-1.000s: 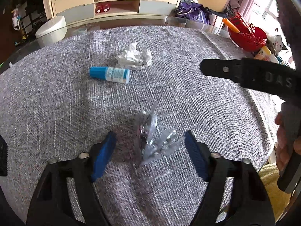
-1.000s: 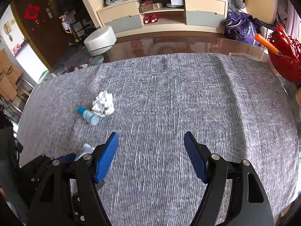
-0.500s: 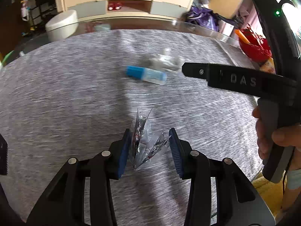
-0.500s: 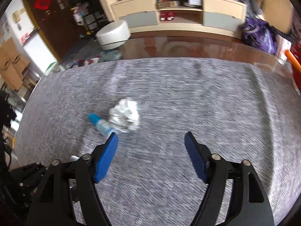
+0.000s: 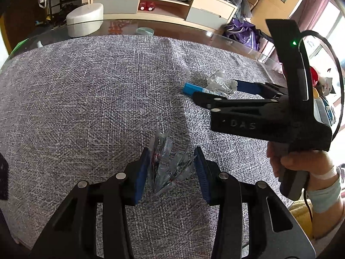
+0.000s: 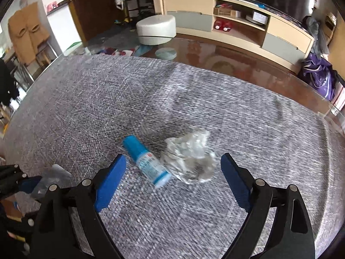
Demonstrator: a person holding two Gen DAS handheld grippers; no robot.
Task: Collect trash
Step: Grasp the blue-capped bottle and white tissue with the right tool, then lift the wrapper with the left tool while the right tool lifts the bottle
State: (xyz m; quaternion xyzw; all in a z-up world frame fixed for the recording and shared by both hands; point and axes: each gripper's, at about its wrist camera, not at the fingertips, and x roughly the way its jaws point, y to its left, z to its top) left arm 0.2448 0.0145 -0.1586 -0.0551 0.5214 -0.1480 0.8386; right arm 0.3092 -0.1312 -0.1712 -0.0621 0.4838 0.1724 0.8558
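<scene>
Left gripper (image 5: 171,170): fingers pinched in on the crinkled clear wrapper (image 5: 166,164), pads touching both sides so it stands up off the grey cloth surface (image 5: 86,108), near my edge. Right gripper (image 6: 172,181): fingers wide apart, holding nothing, straddling the blue-capped bottle (image 6: 146,161) and crumpled tissue (image 6: 190,156) mid-surface, likely next grab.

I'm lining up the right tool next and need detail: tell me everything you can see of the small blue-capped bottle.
The bottle is small and cylindrical, seemingly plastic, with a blue cap and a pale body bearing a blue printed label. It lies on its side on the grey woven cloth, cap pointing away, base toward the right tool. It sits between that tool's open blue pads, nearer the left one, close beside the crumpled white paper; contact is unclear.
</scene>
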